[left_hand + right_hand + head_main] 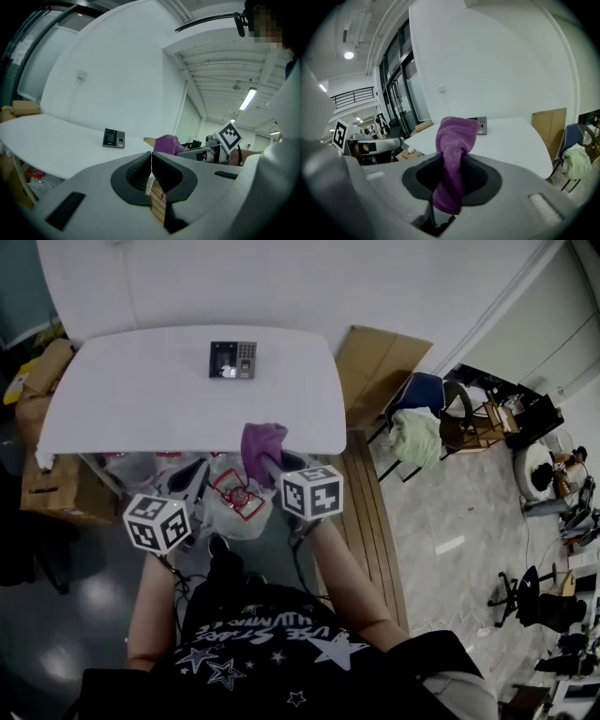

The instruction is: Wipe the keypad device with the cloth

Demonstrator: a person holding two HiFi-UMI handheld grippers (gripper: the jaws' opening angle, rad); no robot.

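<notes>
Evidently the right tongs (452,174) clamp the purple cloth (455,135), ready for wiping. The left tongs (151,172) are closed and empty, well short of the keypad device (232,359).

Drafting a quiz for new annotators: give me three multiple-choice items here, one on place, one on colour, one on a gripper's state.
1. Where is the keypad device? A) on the white table B) held in mid-air C) out of sight
2. What colour is the cloth in the right gripper? A) yellow B) purple C) black
3. How do the left gripper's jaws stand? A) wide apart B) shut on the cloth C) shut, nothing between

1 A: it lies on the tabletop. 2 B: purple towelling stands between the jaws. 3 C: they meet with no gap.
</notes>
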